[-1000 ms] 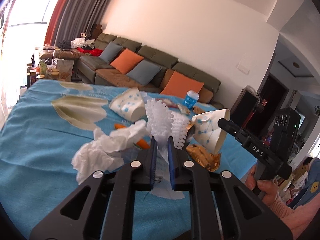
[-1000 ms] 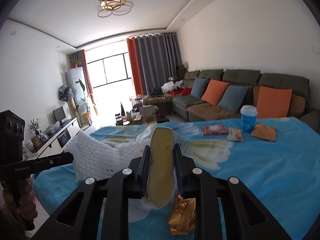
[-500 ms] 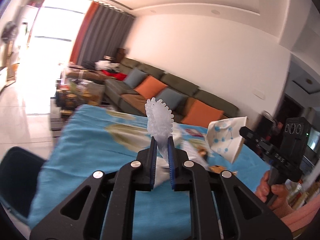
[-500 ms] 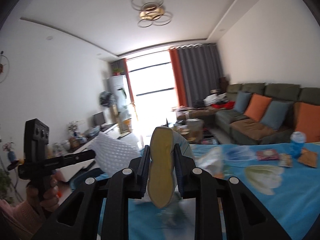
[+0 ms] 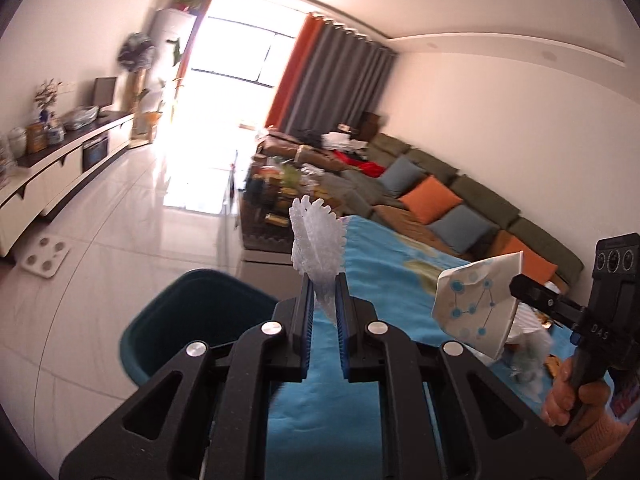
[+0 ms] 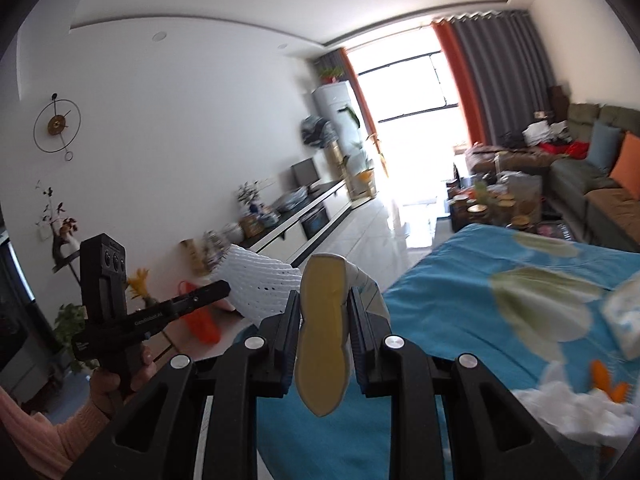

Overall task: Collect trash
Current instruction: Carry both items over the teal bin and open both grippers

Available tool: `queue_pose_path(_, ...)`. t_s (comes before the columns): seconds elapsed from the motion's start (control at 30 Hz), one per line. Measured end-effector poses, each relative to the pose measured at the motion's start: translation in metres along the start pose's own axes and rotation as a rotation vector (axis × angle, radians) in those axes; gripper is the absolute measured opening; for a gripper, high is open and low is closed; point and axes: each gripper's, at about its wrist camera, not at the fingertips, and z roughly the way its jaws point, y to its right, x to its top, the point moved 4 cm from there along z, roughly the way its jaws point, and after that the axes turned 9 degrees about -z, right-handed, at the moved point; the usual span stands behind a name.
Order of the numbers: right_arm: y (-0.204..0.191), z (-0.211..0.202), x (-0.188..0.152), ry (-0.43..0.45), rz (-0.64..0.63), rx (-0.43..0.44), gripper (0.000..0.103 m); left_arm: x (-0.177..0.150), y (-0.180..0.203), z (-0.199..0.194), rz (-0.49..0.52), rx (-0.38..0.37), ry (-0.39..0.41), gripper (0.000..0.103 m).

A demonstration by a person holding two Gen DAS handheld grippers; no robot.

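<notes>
1. Living room; blue tablecloth [image 5: 380, 276] with tissue heap [image 6: 568, 408]; teal bin [image 5: 192, 320] on the floor by its edge.
2. Left gripper [image 5: 323, 292]: jaws nearly closed, pinching white foam net [image 5: 316, 240] upright, beside the bin.
3. Right gripper [image 6: 323, 316]: jaws narrow, clamping crushed paper cup [image 6: 322, 332] above the cloth's edge.

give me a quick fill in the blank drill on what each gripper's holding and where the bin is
1. The left hand-held gripper is shut on a white foam ____.
2. The right hand-held gripper pinches a crushed paper ____.
3. The teal bin stands on the ____, beside the table.
4. The tablecloth is mainly ____.

Missing words: net; cup; floor; blue
</notes>
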Motion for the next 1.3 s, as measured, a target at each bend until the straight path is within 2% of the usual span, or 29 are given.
queue_pose_path(0.23, -0.030, 0.068, 0.012, -0.080, 0.009, 0.105, 0.022, 0.011, -0.065, 0.014, -0.060, 0.104, -0.033, 0.011)
queue_pose_path(0.4, -0.038, 0.102, 0.012, -0.139, 0.016, 0.128, 0.022, 0.007, -0.102, 0.030, -0.092, 0.139, -0.064, 0.011)
queue_pose_path(0.47, -0.043, 0.116, 0.010, -0.164, 0.025, 0.137, 0.022, 0.008, -0.110, 0.038, -0.097, 0.151, -0.081, 0.011)
queue_pose_path(0.73, -0.051, 0.172, -0.004, -0.252, 0.054, 0.135, 0.023, -0.029, -0.120, 0.076, -0.101, 0.194, -0.141, 0.012)
queue_pose_path(0.93, -0.052, 0.192, -0.015, -0.326, 0.061, 0.097, 0.029, -0.041, -0.124, 0.099, -0.101, 0.197, -0.179, 0.015)
queue_pose_path(1.0, -0.050, 0.193, -0.019, -0.341, 0.079, 0.094, 0.030, -0.042, -0.125, 0.105, -0.107, 0.195, -0.187, 0.022)
queue_pose_path(1.13, -0.044, 0.185, -0.020, -0.330, 0.091, 0.084, 0.037, -0.042, -0.123, 0.111, -0.118, 0.196, -0.177, 0.033)
queue_pose_path(1.3, -0.035, 0.164, -0.019, -0.303, 0.085, 0.083, 0.038, -0.036, -0.106, 0.103, -0.087, 0.179, -0.128, 0.040)
